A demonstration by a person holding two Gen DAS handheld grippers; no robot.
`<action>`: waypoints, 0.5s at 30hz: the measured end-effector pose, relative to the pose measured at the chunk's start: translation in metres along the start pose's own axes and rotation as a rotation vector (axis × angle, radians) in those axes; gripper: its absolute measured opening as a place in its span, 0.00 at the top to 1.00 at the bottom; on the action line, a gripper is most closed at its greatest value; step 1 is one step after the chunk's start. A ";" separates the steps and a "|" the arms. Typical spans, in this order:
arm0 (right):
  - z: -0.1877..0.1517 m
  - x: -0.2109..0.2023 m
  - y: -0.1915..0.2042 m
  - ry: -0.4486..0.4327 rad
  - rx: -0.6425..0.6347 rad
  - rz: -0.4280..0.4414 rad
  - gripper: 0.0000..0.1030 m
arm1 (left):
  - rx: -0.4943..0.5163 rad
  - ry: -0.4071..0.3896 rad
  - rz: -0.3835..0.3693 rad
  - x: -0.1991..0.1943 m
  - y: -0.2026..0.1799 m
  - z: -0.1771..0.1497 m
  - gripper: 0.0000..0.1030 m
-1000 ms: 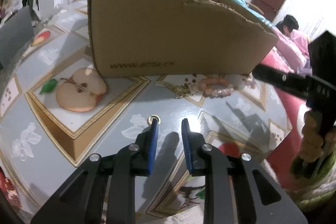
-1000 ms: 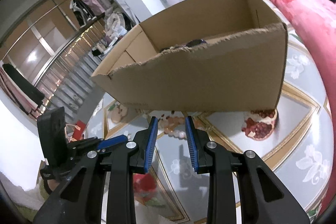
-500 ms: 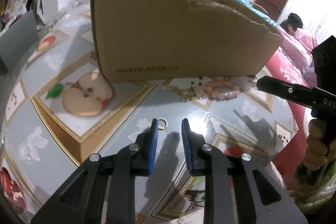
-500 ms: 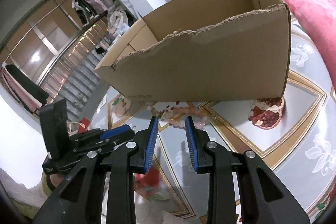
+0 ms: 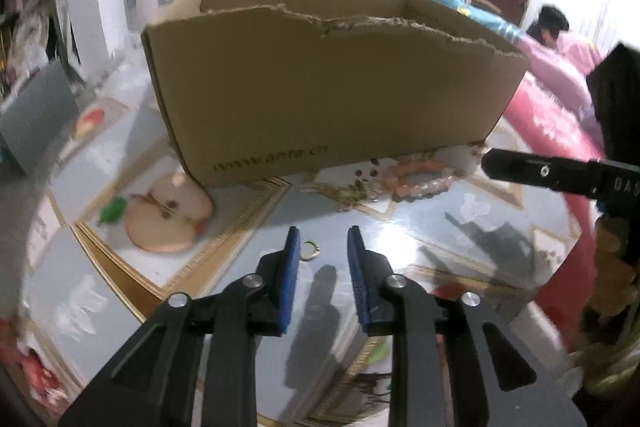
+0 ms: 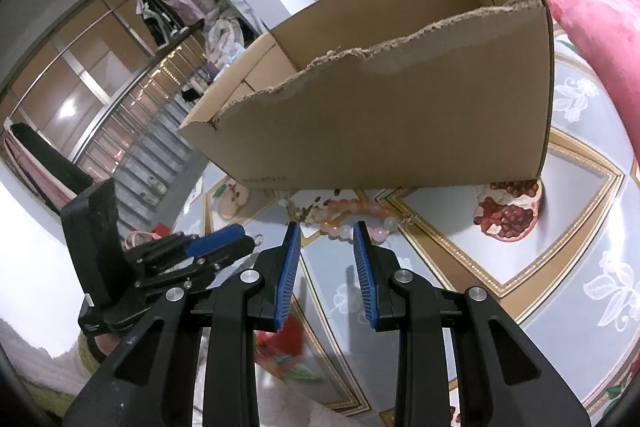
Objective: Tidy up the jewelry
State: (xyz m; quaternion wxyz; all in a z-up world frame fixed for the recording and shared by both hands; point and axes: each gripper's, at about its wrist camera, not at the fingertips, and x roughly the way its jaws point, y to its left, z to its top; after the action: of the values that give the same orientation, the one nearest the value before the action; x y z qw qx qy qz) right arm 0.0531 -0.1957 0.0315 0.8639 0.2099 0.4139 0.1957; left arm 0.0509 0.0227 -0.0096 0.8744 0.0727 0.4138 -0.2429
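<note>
Low centre of the left wrist view: your left gripper [image 5: 323,239], jaws just widened and empty, straddles a small gold ring [image 5: 310,250] lying flat; it may skid away.

Right wrist view: right gripper [image 6: 326,235] parted, empty, near pink bead bracelet [image 6: 352,217] below the cardboard box [image 6: 400,123].

The left gripper [image 5: 322,241] has just been opening, and its blue pads now stand wider apart than before. The small gold ring [image 5: 310,250], which lay at the tip of the left pad a second ago, now sits on the tablecloth [image 5: 400,227] in the gap between the two pads, closer to the left one, with neither pad pressing on it. The left wrist view has tipped, so the inside far wall of the cardboard box [image 5: 320,99] now shows above its torn near edge.
</note>
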 end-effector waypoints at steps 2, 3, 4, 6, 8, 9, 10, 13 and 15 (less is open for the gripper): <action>0.000 0.002 0.000 0.004 0.001 0.003 0.73 | 0.023 0.008 0.020 0.003 0.000 0.000 0.69; 0.000 0.003 0.001 0.006 0.000 0.005 0.73 | 0.032 0.017 0.023 0.005 0.000 0.000 0.68; -0.001 0.003 0.001 0.007 -0.002 0.006 0.73 | 0.041 0.025 0.023 0.008 0.001 0.000 0.68; -0.001 0.004 0.002 0.007 -0.006 0.007 0.73 | 0.058 0.037 0.022 0.013 0.000 -0.001 0.68; -0.001 0.003 0.001 0.007 -0.006 0.006 0.73 | 0.074 0.035 0.026 0.015 0.000 -0.001 0.68; -0.001 0.003 0.002 0.007 -0.005 0.006 0.73 | 0.083 0.033 0.027 0.016 -0.001 -0.001 0.68; -0.001 0.003 0.001 0.008 -0.005 0.008 0.73 | 0.089 0.031 0.033 0.017 -0.001 -0.001 0.73; -0.002 0.004 0.001 0.007 -0.001 0.011 0.73 | 0.110 0.027 0.035 0.016 0.001 -0.002 0.81; -0.002 0.004 0.001 0.007 0.000 0.011 0.73 | 0.120 0.026 0.034 0.016 0.000 -0.001 0.83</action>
State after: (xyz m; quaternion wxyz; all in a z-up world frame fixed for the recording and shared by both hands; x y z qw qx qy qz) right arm 0.0540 -0.1923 0.0287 0.8613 0.2114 0.4159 0.2014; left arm 0.0586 0.0178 -0.0226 0.8668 0.1351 0.4087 -0.2516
